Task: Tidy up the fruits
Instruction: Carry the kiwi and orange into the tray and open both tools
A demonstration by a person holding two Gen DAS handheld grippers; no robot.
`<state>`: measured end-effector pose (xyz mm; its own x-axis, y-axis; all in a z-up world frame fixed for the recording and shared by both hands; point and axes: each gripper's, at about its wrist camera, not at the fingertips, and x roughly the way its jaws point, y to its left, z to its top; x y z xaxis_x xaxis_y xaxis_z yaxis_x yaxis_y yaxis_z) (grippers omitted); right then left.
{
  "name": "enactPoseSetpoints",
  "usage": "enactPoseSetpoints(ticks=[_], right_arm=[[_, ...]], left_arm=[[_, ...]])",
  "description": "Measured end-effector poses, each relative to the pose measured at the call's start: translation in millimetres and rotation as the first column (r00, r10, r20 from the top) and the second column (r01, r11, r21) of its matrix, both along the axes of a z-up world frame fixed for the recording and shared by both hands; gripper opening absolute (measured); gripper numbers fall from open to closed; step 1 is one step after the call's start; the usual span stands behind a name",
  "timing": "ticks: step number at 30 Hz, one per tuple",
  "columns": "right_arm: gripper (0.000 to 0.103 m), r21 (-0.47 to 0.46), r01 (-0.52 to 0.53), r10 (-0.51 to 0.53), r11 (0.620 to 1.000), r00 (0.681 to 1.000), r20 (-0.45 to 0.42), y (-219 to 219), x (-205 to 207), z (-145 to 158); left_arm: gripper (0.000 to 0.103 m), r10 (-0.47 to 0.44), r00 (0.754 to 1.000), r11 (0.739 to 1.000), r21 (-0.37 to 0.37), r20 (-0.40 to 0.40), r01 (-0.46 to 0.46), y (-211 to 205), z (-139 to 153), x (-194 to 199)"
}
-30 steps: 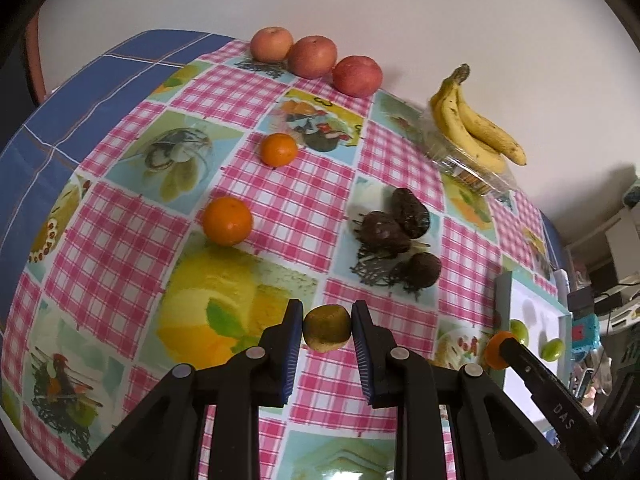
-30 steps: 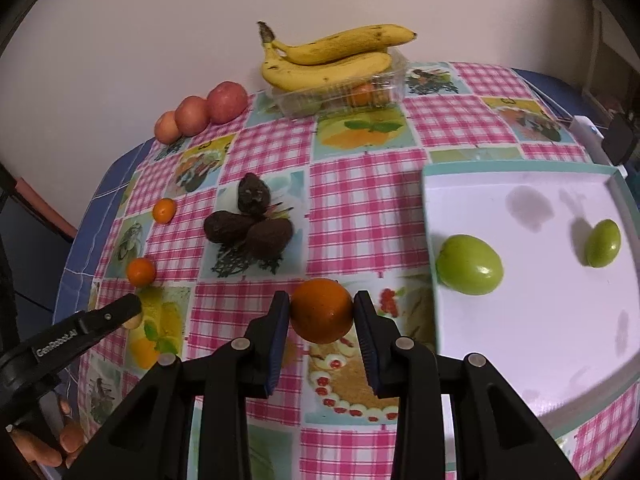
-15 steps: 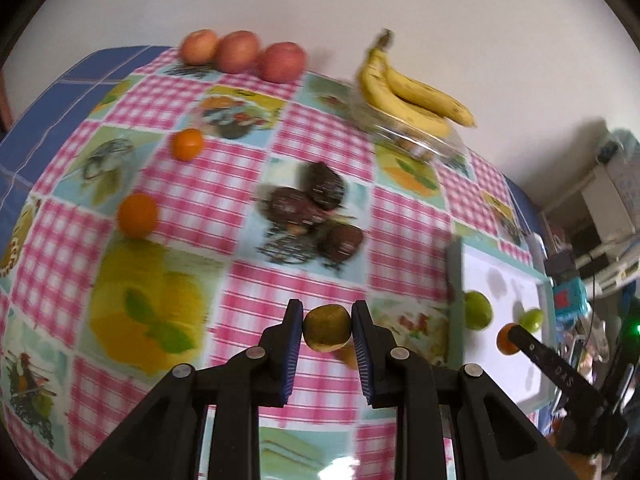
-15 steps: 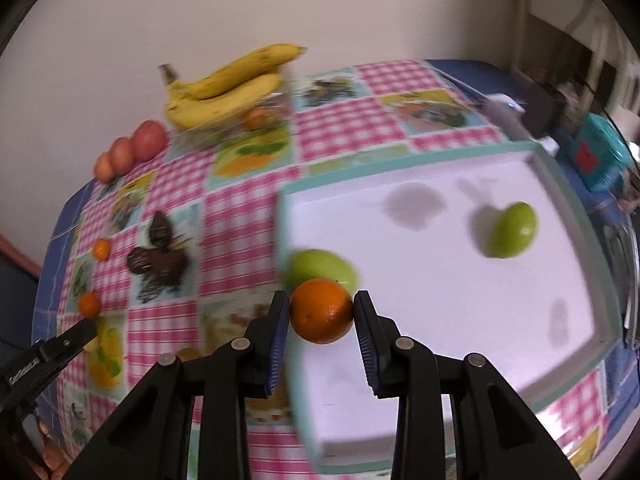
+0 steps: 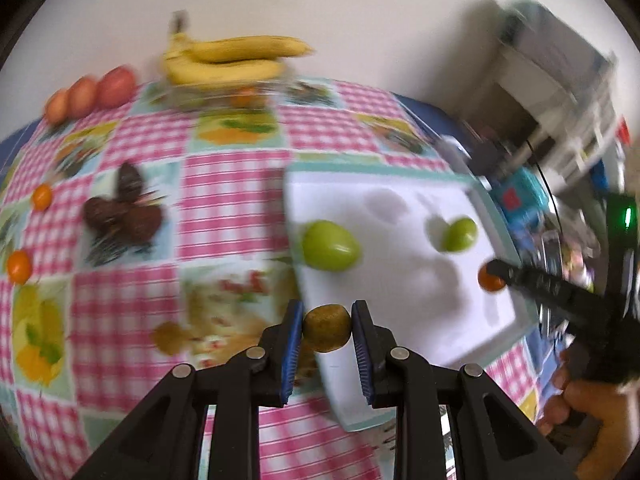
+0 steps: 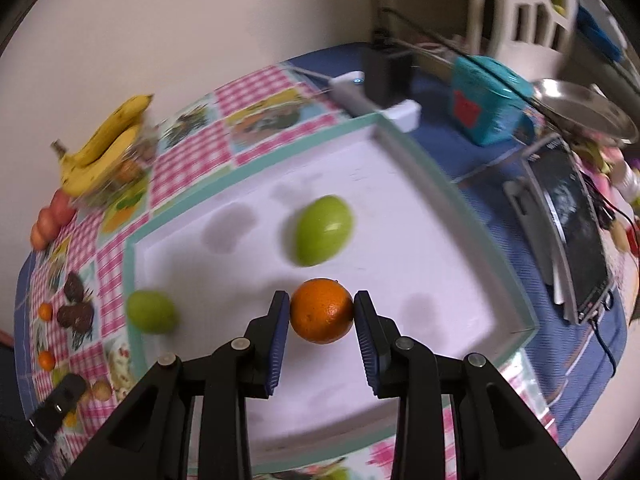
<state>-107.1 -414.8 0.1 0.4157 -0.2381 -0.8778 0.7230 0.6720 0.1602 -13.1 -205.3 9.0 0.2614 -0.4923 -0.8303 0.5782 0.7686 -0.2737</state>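
Right hand-held gripper (image 6: 322,312) clamps orange (image 6: 322,310) at equator; left hand-held gripper (image 5: 326,330) clamps brownish fruit (image 5: 327,328). Both firm, round, likely roll-prone.

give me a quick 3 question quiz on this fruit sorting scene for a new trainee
1. True or false: the left gripper is empty.
2. How many green fruits lie in the white tray?
3. Multiple choice: the right gripper holds its orange over A) the bananas B) the white tray C) the dark fruits.

Key:
1. False. It is shut on a brownish-green fruit, at the tray's near edge.
2. Two: a larger green fruit and a smaller green fruit.
3. B.
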Motion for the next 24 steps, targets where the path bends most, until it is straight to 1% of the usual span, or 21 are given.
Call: enactPoseSetpoints(ticks=[2, 4, 8, 12, 15, 21, 23, 24], right_arm=[[0.035, -0.002, 0.017, -0.017, 1.000, 1.000, 0.007, -5.4, -6.5, 2.9], [0.035, -0.006, 0.028, -0.028, 1.000, 0.999, 0.016, -8.6, -10.2, 5.6], [0.035, 0.005, 0.025, -0.025, 1.000, 1.000, 0.013, -7.4, -9.7, 2.4], [0.035, 0.025, 0.016, -0.015, 1.000, 1.000, -0.006, -3.7, -4.6, -6.5], [0.035, 0.032, 0.014, -0.014, 0.999, 1.000, -0.015, -2.5, -3.4, -10.5], [0.035, 0.049, 0.033, -0.031, 0.998, 0.999, -0.039, -5.7, -4.5, -21.3], [0.035, 0.055, 0.040, -0.038, 0.998, 0.999, -0.033, -7.2, -5.4, -23.6], [0.035, 0.057, 0.042, -0.040, 0.998, 0.999, -0.031, -7.7, -5.2, -23.3]], left_arm=[[0.027, -0.057, 0.998, 0.998, 0.014, 0.016, 0.057, -15.2, -4.5, -10.8], [0.027, -0.087, 0.996, 0.996, 0.028, 0.026, 0.086, -23.4, -8.2, -16.6], [0.027, -0.119, 0.993, 0.992, 0.038, 0.027, 0.118, -31.4, -15.5, -20.0], [0.027, -0.146, 0.988, 0.988, 0.067, 0.051, 0.143, -37.5, -19.7, -25.6], [0.027, -0.155, 0.986, 0.985, 0.086, 0.055, 0.150, -40.5, -24.9, -26.3], [0.027, -0.164, 0.986, 0.978, 0.134, 0.028, 0.159, -44.3, -39.7, -23.3], [0.027, -0.159, 0.987, 0.978, 0.139, 0.004, 0.156, -44.1, -44.4, -20.6], [0.027, -0.153, 0.988, 0.980, 0.124, -0.007, 0.152, -43.0, -45.7, -18.5]])
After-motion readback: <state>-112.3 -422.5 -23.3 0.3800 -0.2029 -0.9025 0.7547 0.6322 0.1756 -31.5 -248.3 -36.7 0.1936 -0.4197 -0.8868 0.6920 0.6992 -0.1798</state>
